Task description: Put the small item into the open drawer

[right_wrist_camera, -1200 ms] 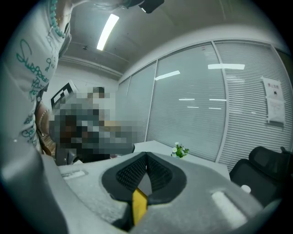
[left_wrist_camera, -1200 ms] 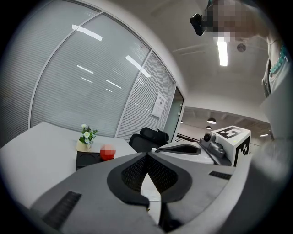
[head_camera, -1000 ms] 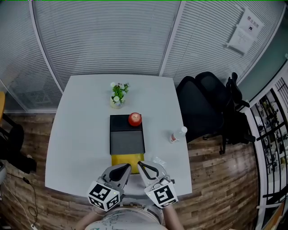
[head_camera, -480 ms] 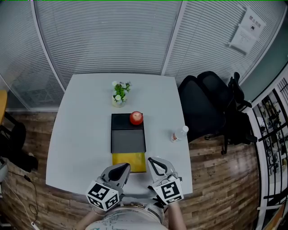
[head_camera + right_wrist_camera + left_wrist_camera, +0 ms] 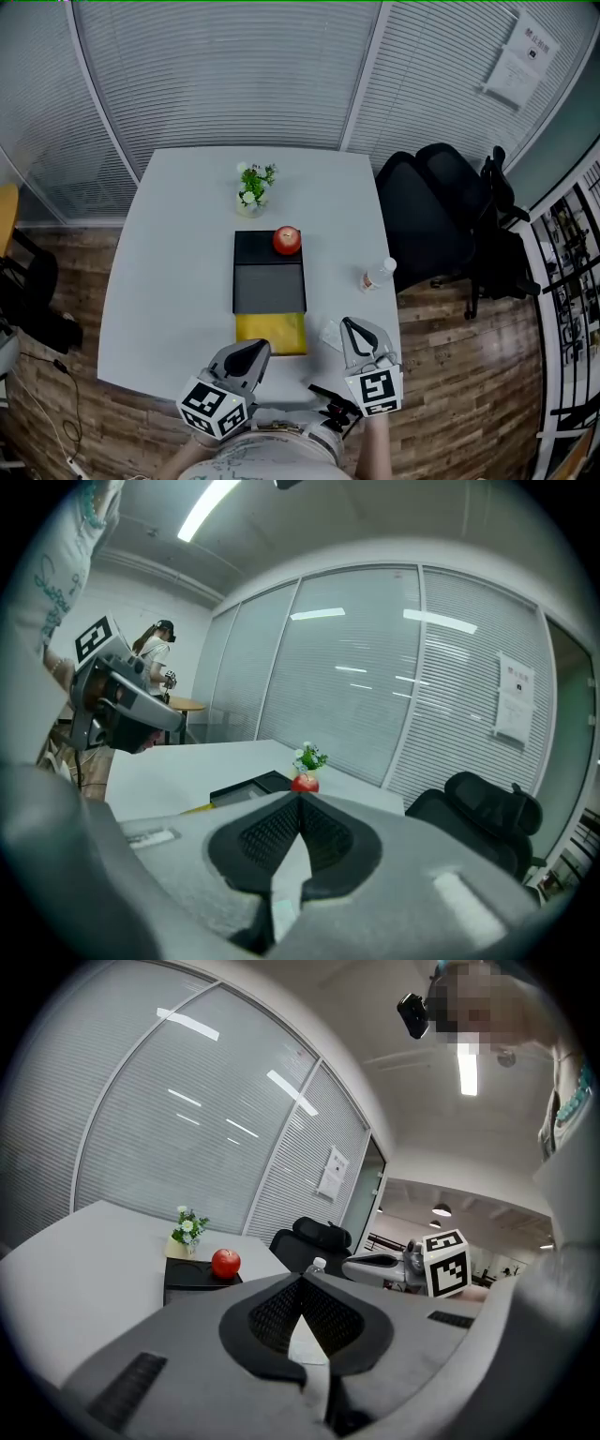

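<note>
My right gripper (image 5: 351, 328) has its 2 jaws pressed together tip to tip, and its own view shows nothing between them. My left gripper (image 5: 251, 352) is closed the same way and just as empty. Both sit low in the head view over the near edge of the white table (image 5: 169, 281), the left one at lower centre and the right one further right.

The small item (image 5: 327, 332), a pale see-through scrap, lies on the table just left of the right gripper's tip and just right of the open yellow drawer (image 5: 270, 333). The drawer's right wall stands between the 2. The drawer sticks out of a black cabinet (image 5: 269, 286) toward the bottom of the frame. 1 red apple (image 5: 287, 240) rests on the cabinet's far end, and a vase of flowers (image 5: 253, 190) stands beyond it. A plastic bottle (image 5: 378, 275) is at centre right near the table's edge, with a black chair (image 5: 433, 211) past it.

Compared with 1 second ago, the right gripper has swung to the right in the frame, away from the left one. The item lay to the right of its tip then and lies to the left now. The left gripper has kept its place, and both have stayed closed.
</note>
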A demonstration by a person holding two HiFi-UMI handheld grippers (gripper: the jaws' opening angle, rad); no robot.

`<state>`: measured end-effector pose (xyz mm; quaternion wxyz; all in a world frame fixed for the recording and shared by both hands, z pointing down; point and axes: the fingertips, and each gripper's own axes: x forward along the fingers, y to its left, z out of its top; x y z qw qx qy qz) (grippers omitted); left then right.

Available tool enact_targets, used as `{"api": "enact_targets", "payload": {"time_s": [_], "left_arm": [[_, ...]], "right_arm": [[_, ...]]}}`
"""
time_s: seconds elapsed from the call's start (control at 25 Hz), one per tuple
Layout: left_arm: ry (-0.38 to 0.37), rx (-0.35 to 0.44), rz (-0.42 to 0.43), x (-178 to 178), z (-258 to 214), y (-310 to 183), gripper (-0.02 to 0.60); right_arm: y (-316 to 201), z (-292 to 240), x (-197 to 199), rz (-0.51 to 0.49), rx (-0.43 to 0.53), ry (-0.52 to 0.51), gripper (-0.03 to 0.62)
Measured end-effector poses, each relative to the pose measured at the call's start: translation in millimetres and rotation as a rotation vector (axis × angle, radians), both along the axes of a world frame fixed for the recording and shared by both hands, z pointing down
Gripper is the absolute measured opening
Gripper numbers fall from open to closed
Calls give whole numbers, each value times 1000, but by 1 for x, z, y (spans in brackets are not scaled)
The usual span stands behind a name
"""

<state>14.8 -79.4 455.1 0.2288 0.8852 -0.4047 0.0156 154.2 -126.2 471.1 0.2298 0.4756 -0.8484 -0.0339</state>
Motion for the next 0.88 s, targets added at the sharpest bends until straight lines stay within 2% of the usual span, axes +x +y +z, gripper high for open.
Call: {"api": "enact_targets", "payload": {"time_s": [0.4, 0.88], "left_arm": [[-7, -10, -12, -1, 2, 3, -3], [-14, -33, -18, 4, 10, 2, -3]], "right_arm": [[-2, 11, 20, 40, -24, 2, 3], [-5, 56, 28, 24, -121, 93, 3]]}}
